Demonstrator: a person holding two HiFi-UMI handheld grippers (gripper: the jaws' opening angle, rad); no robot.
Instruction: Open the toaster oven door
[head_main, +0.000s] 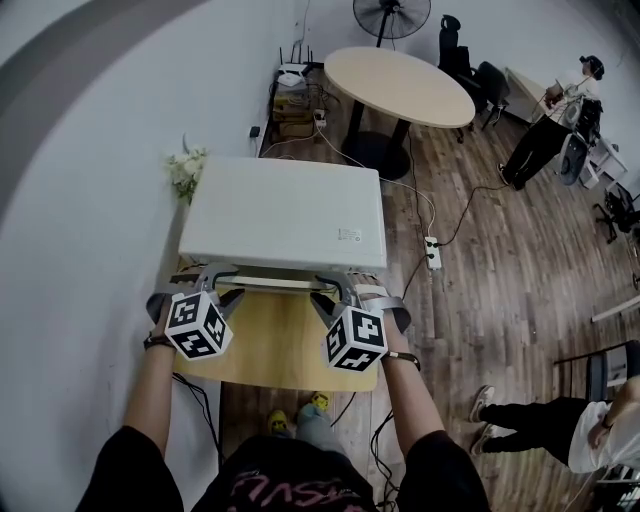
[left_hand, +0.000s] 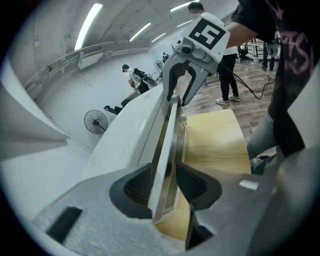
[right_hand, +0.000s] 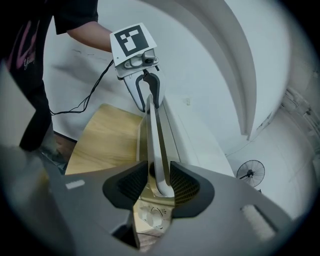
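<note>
Atop wood table (head_main: 270, 345): boxy wht oven (head_main: 285, 210), flat handle (right_hand: 158, 150).

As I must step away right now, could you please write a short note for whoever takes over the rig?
Left gripper: closed on the handle, near its left end.
Right gripper: closed on the same handle, near its right end.
Things: the toaster oven sits on the wooden table, front towards the person.
Done: both grips are set; the door looks only slightly ajar at the top.
Left: probably pull the handle out and down until the door is fully open, then release.
</note>
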